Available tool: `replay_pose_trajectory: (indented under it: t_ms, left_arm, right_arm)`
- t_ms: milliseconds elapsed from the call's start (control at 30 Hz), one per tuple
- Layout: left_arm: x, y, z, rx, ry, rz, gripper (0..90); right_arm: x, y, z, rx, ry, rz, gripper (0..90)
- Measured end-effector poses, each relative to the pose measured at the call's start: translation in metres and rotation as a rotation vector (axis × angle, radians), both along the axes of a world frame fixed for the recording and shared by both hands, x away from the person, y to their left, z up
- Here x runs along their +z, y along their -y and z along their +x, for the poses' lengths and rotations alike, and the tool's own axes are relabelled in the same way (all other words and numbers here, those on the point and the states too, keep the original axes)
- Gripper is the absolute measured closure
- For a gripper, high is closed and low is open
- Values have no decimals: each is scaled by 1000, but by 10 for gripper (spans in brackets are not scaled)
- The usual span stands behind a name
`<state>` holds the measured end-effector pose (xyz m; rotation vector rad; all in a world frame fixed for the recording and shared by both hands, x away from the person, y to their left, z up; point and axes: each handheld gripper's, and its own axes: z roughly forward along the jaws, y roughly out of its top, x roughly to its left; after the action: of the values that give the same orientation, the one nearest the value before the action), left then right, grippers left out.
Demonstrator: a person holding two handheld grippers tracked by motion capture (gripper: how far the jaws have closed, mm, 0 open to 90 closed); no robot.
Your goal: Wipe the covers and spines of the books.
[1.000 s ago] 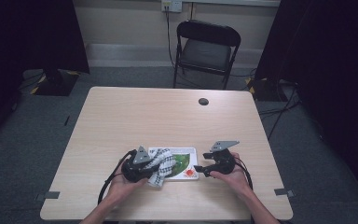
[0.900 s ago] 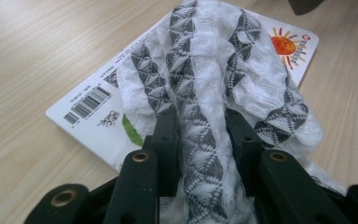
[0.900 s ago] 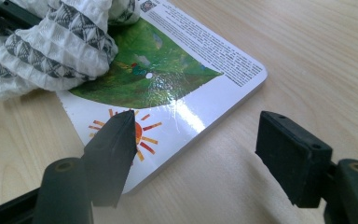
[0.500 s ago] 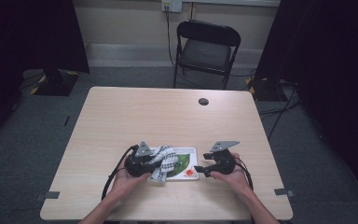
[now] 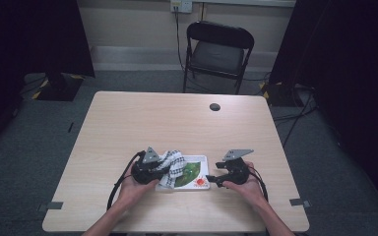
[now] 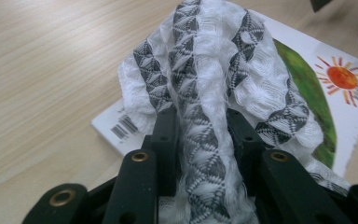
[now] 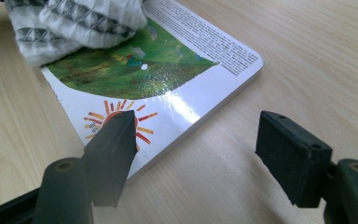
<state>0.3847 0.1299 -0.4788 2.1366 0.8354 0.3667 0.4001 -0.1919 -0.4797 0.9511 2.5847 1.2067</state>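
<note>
Probably a lab or studio: dark curtains, bare table, folding chair.

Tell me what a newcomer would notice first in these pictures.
The eye goes first to the white and grey patterned cloth, bunched up and clamped in the left gripper over the left part of a glossy book near the table's front edge. Next comes the book's green picture and orange sun, with the right gripper open at its right corner, one jaw over the sun. Beyond the table stands a black folding chair.
</note>
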Motion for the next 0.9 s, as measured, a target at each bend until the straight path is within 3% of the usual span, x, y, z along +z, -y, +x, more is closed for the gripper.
replay_pose_trajectory:
  t_ms: [100,167,267,300,533,600,667,700,833,900]
  left_arm:
    - [0,2,-2,-8,-3,3,671]
    - [-1,1,0,-6,-15,-18,656]
    - [-1,1,2,7,-16,-21,585]
    - [-1,1,3,7,-18,3,547]
    - [-1,2,5,32,-16,16,414]
    - [1,2,5,33,-36,22,408]
    - [0,3,5,30,-18,35,391]
    - [0,4,5,32,-25,24,386]
    - [2,5,5,41,-19,59,355]
    - [2,6,6,13,-28,57,363]
  right_arm:
    - [0,0,0,-2,-2,3,289]
    - [0,0,0,-1,-2,4,289]
    - [0,0,0,2,-2,4,293]
    - [0,1,0,2,-2,3,294]
    - [0,1,0,2,-2,4,294]
    - [0,1,0,2,-2,3,294]
    - [0,1,0,2,-2,3,294]
    - [0,1,0,2,-2,2,294]
    - [0,1,0,1,-2,4,294]
    - [0,1,0,3,-1,4,294]
